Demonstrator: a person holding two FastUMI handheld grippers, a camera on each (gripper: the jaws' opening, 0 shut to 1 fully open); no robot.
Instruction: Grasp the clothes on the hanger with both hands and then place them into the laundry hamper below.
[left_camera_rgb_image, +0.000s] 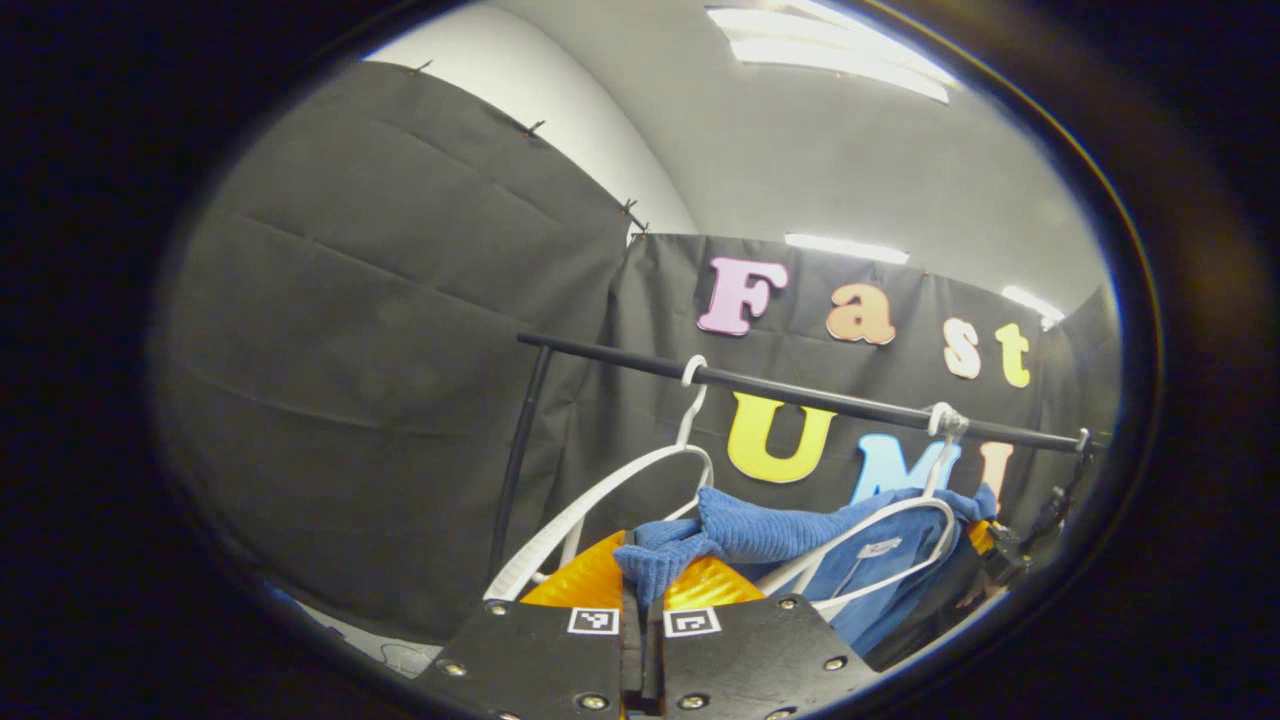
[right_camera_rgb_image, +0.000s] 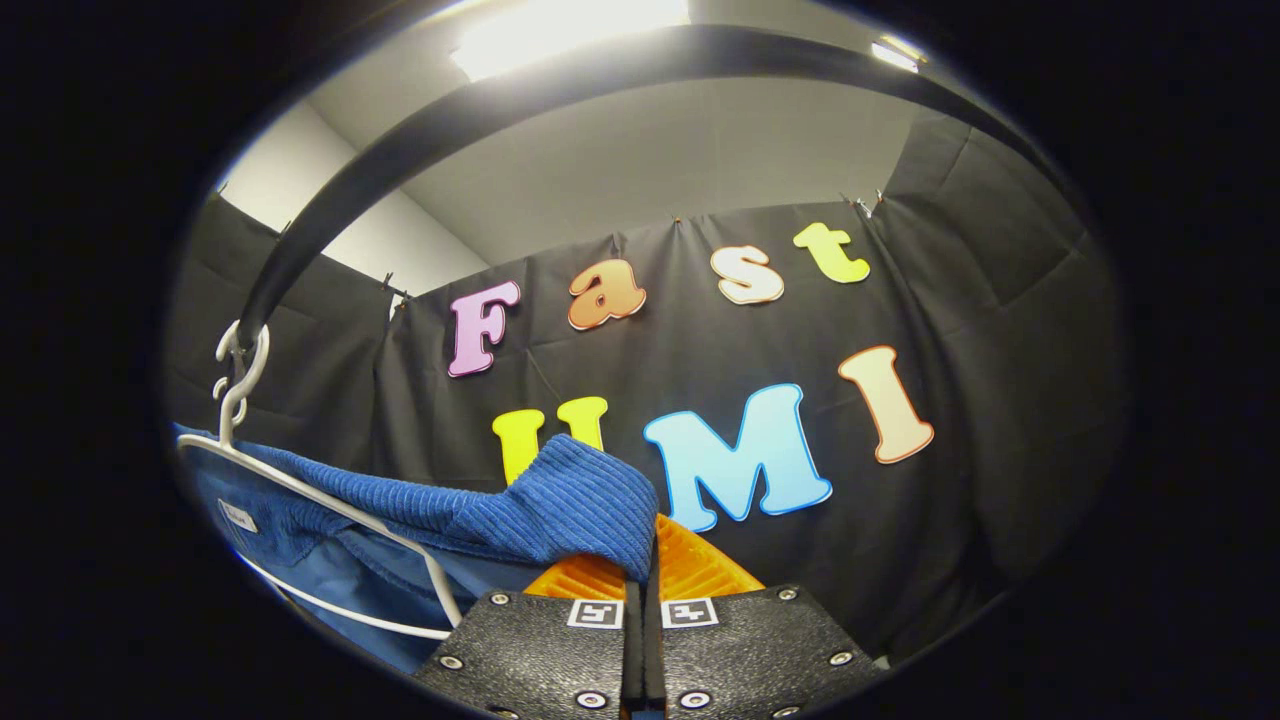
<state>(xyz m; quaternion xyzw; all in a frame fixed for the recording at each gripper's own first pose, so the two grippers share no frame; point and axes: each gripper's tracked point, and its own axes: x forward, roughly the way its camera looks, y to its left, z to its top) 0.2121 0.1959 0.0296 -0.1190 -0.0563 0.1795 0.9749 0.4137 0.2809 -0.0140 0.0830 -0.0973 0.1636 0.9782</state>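
blue ribbed cloth, a garment (left_camera_rgb_image: 780, 535), sits low in the middle of the left gripper view, pulled out in a long band from a white hanger (left_camera_rgb_image: 900, 520) at the lower right toward the bottom centre. its near end is bunched between the orange fingers (left_camera_rgb_image: 585, 580) of the left tool (left_camera_rgb_image: 645, 590), which is clenched on the fabric, the two black jaw blocks almost touching at the bottom edge. a second white hanger (left_camera_rgb_image: 600, 500), bare, hangs just left of the garment, its hook over the black rail (left_camera_rgb_image: 800, 395) that slants from the middle of the frame down to the right. the rail's upright post (left_camera_rgb_image: 515, 460) drops at the left end. at the far right edge, beside the garment, a dark shape with an orange spot may be the other tool, too small to tell.

in the right gripper view the same garment (right_camera_rgb_image: 560, 505) runs from the lower left to the bottom centre, draped over the hanger (right_camera_rgb_image: 330, 510) whose hook holds the rail (right_camera_rgb_image: 500, 100) arching across the top. the fold of blue cloth lies over the left orange finger (right_camera_rgb_image: 585, 578) and dips into the slit between both; the right tool (right_camera_rgb_image: 645, 575) is clenched on it. the hanger's wire shoulder crosses in front of the cloth at lower left. ceiling lights (right_camera_rgb_image: 570, 25) glare at the top.
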